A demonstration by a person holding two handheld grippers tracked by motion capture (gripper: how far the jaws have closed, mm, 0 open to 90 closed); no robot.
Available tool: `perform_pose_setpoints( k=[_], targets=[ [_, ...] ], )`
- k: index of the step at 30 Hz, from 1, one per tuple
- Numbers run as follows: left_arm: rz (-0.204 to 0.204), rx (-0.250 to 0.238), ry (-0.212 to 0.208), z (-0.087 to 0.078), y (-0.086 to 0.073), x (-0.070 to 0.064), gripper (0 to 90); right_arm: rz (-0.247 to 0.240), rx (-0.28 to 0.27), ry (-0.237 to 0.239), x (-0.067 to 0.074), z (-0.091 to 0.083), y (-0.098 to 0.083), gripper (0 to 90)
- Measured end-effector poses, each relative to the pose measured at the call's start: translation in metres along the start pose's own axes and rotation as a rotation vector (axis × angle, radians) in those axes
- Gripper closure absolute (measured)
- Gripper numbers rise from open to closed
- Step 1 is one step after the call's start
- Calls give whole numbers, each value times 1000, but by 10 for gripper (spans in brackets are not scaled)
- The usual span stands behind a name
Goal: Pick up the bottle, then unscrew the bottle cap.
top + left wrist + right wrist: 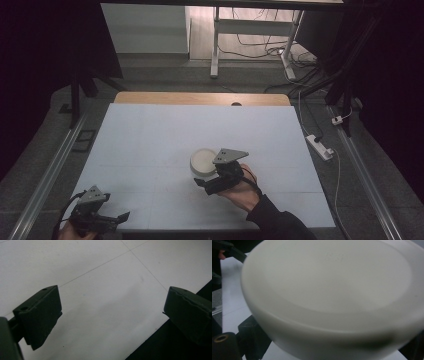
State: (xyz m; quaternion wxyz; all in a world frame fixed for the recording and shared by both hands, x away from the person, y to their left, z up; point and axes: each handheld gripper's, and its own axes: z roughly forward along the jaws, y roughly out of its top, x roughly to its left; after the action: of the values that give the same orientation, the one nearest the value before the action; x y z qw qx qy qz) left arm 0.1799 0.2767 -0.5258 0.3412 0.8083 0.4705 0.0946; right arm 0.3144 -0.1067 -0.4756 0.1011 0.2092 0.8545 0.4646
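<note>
White and round, the bowl (204,162) sits between the right gripper (210,181)'s jaws, seemingly clamped, while the left gripper (112,218) gapes wide over bare table (150,135) well apart.

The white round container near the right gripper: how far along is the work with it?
Done: the right gripper has reached the white round container in the middle of the white table; its jaws flank the container. In hand: closing on it, though a firm hold cannot be confirmed. The left gripper is open and idle at the near table edge. Left: moving the container.
</note>
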Motion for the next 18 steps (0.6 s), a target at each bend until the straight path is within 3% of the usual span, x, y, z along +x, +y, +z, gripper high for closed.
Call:
perform_pose_setpoints(
  k=[9,18],
  targets=[
    [4,2,-1,0,0,0,25,-14,1,34,11,5,2,64],
    [4,3,-9,0,0,0,22,-14,-2,37,11,4,1,65]
  ],
)
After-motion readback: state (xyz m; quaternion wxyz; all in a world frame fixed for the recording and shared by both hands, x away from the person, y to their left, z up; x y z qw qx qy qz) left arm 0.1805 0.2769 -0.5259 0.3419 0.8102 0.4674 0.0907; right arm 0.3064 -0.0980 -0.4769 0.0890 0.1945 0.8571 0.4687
